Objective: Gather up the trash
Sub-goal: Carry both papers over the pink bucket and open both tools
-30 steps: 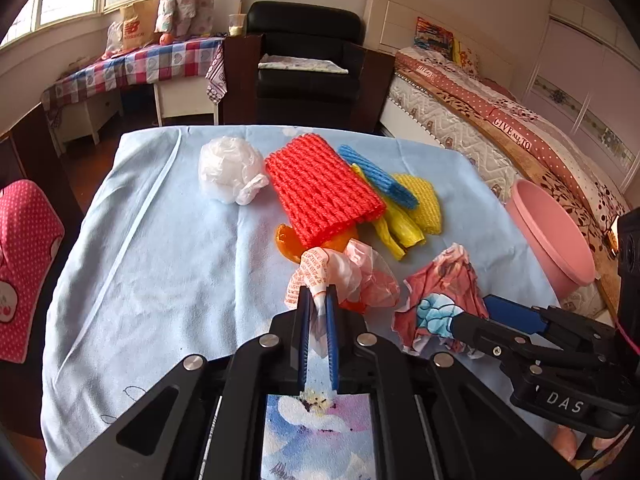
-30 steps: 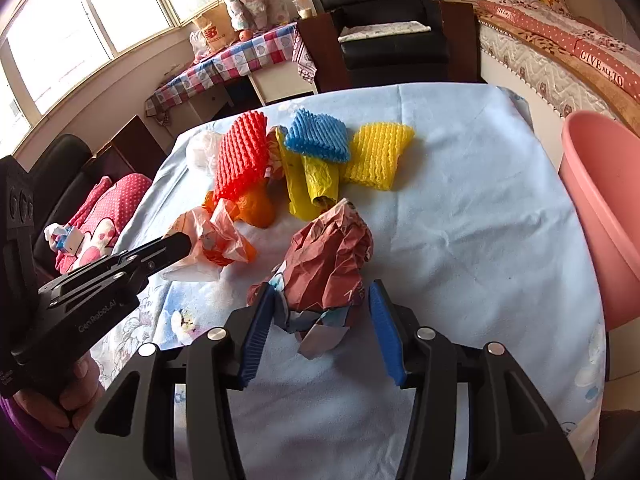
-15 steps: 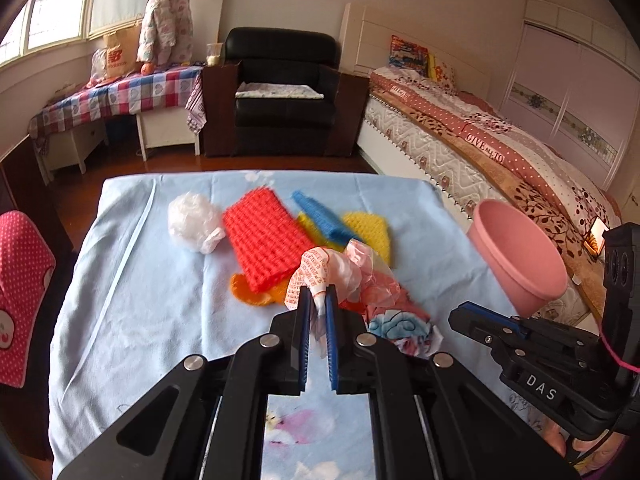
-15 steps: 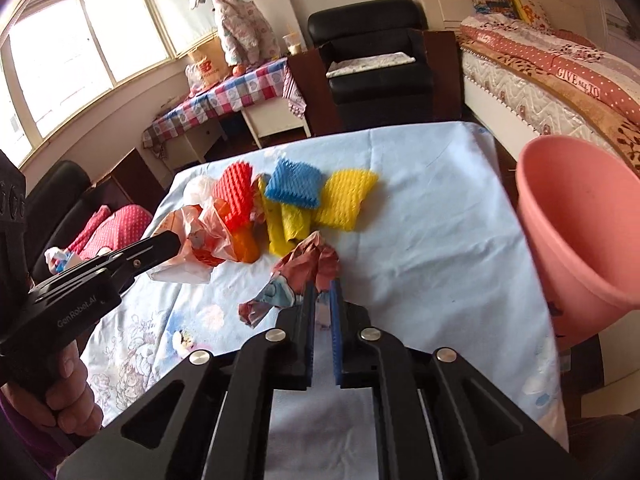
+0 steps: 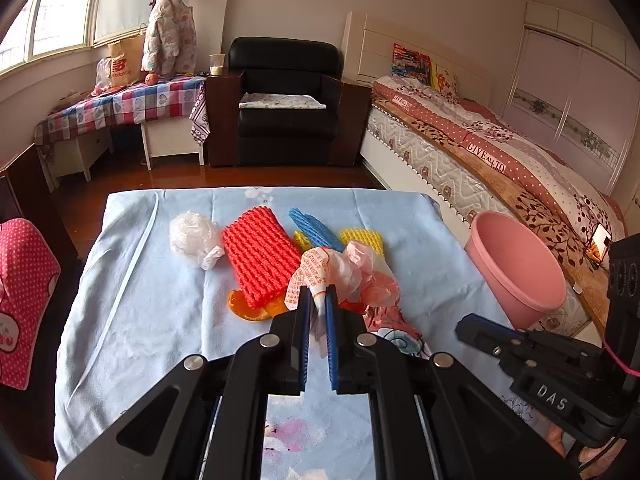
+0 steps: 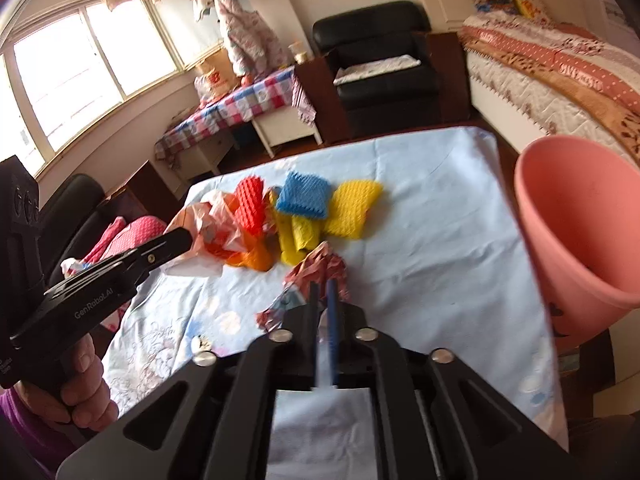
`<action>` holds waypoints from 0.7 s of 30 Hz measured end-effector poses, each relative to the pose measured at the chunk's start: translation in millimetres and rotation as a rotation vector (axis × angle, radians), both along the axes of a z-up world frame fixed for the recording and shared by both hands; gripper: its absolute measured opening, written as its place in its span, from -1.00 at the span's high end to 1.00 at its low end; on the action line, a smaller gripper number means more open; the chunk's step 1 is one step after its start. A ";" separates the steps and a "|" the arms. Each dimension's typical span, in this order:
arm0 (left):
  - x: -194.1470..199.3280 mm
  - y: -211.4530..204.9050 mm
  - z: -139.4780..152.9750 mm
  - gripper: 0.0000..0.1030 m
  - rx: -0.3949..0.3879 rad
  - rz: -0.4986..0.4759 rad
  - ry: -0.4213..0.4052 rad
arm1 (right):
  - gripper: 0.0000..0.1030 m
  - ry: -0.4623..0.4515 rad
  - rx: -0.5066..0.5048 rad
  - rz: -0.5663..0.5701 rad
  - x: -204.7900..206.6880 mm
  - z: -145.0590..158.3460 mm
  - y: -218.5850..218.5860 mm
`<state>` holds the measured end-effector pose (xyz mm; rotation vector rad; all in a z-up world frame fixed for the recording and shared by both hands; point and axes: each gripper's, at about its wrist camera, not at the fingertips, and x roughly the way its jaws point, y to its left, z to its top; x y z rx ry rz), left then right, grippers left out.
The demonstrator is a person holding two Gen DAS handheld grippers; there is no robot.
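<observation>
My left gripper [image 5: 319, 304] clamped on pink plastic bag [image 5: 352, 272], lifted above table [image 5: 160, 300] middle. My right gripper [image 6: 323, 294] clamped on crumpled paper [image 6: 320, 270]. Pink bin [image 6: 580, 220] beside table's right edge.

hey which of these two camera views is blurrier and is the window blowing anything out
Right wrist view: blurrier, with motion smear on the right gripper, its crumpled wrapper and the pink bin; the window is blown out white. Left wrist view: sharp, evenly lit, with fisheye bending at the edges; its window is bright but milder.
</observation>
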<state>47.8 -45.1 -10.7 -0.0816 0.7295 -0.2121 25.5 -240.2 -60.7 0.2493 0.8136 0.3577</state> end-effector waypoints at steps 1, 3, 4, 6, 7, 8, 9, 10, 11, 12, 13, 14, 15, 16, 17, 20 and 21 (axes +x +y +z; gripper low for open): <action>-0.1 1.6 -0.7 0.87 -0.002 0.001 0.001 | 0.35 0.015 -0.001 0.004 2.5 -1.8 3.7; -0.4 4.0 -2.4 0.87 -0.008 0.002 0.004 | 0.11 0.029 0.000 0.008 6.2 -4.6 9.9; -0.4 5.6 -3.5 0.87 -0.009 0.002 0.005 | 0.10 0.036 -0.009 0.012 8.8 -5.8 14.4; 0.1 8.6 -5.5 0.87 -0.013 0.002 0.009 | 0.10 0.050 -0.034 0.019 14.7 -8.1 23.1; 0.5 9.9 -6.7 0.87 -0.017 0.003 0.012 | 0.10 0.056 -0.047 0.021 17.9 -10.1 27.0; 0.8 11.8 -8.0 0.87 -0.020 0.003 0.013 | 0.10 0.062 -0.056 0.020 19.7 -12.0 29.7; 1.1 13.0 -8.9 0.87 -0.021 0.004 0.015 | 0.10 0.071 -0.065 0.020 22.5 -15.2 33.1; 1.5 14.0 -9.9 0.87 -0.022 0.004 0.018 | 0.10 0.080 -0.075 0.020 24.6 -18.0 35.7; 2.0 14.9 -11.1 0.87 -0.021 0.005 0.020 | 0.10 0.085 -0.086 0.019 25.6 -20.1 37.2; 2.8 15.8 -12.1 0.87 -0.022 0.006 0.024 | 0.10 0.086 -0.101 0.019 26.2 -22.4 39.8; 3.4 17.0 -13.1 0.87 -0.025 0.006 0.027 | 0.10 0.083 -0.108 0.020 25.9 -23.0 41.4; 3.9 18.2 -14.0 0.87 -0.028 0.008 0.029 | 0.10 0.080 -0.113 0.019 25.7 -23.6 42.2; 4.9 18.5 -14.9 0.87 -0.029 0.009 0.031 | 0.10 0.077 -0.123 0.016 26.0 -24.3 43.0; 6.4 18.7 -15.2 0.87 -0.029 0.011 0.034 | 0.11 0.075 -0.131 0.013 26.3 -25.0 43.1; 7.2 18.2 -16.1 0.87 -0.029 0.013 0.038 | 0.16 0.075 -0.139 0.009 26.1 -26.1 43.0; 9.5 15.6 -17.3 0.87 -0.027 0.018 0.044 | 0.54 0.074 -0.162 -0.004 23.9 -30.6 41.0; 9.8 15.0 -17.4 0.87 -0.025 0.019 0.045 | 0.61 0.069 -0.161 -0.003 22.2 -31.1 40.4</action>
